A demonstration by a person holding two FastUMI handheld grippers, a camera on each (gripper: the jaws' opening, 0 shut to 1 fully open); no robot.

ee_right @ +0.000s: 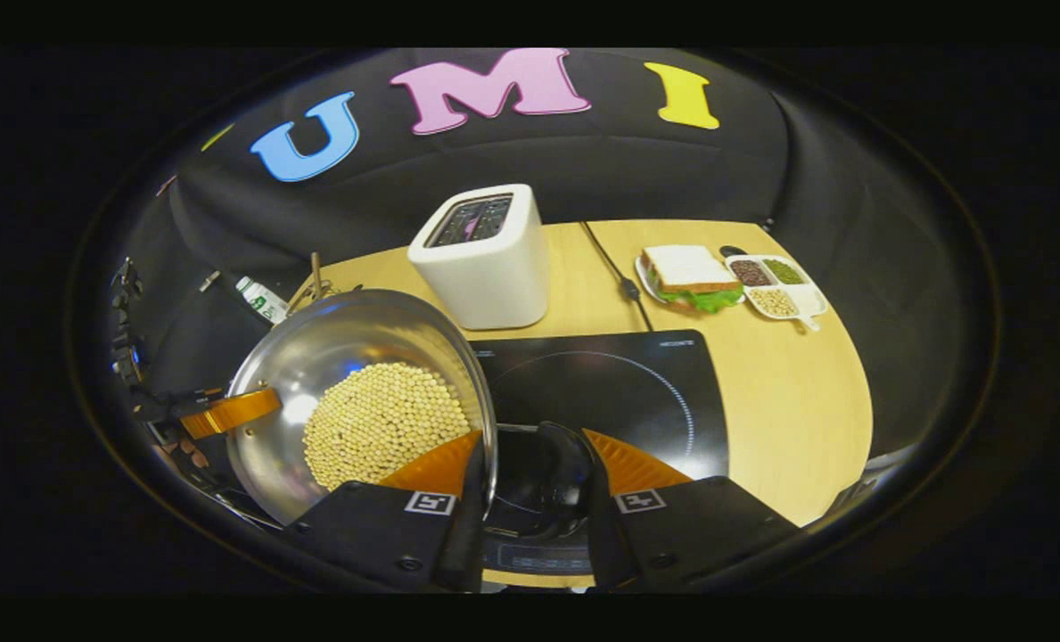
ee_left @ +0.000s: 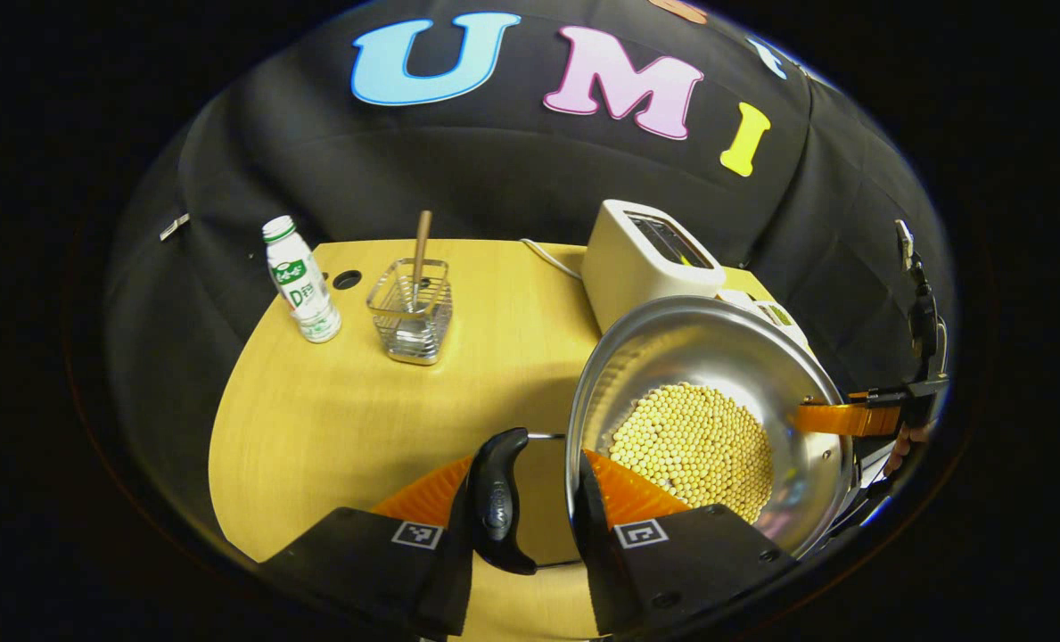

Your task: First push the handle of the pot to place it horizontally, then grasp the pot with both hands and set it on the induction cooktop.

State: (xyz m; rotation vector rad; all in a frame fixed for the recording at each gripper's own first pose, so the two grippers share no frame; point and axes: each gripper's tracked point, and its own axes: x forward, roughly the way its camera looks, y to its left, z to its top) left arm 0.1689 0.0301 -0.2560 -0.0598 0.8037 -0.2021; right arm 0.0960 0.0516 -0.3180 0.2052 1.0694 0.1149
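Note:
A steel pot (ee_left: 717,348) holding yellow beans (ee_left: 694,446) hangs between my two grippers, slightly tilted. My left gripper (ee_left: 530,464) is shut on its black side handle (ee_left: 497,504), one finger outside and one inside the rim. In the right gripper view the pot (ee_right: 333,348) is at the left, overlapping the left edge of the black induction cooktop (ee_right: 619,383). My right gripper (ee_right: 534,446) is shut on the opposite black handle (ee_right: 558,477) in the same way. Each view shows the other gripper on the pot's far rim.
A white toaster (ee_right: 485,259) stands just behind the cooktop, its cord (ee_right: 619,281) running beside it. A sandwich plate (ee_right: 690,281) and a divided dish (ee_right: 775,285) sit at the back right. A bottle (ee_left: 302,281) and wire utensil basket (ee_left: 412,312) stand at the back left.

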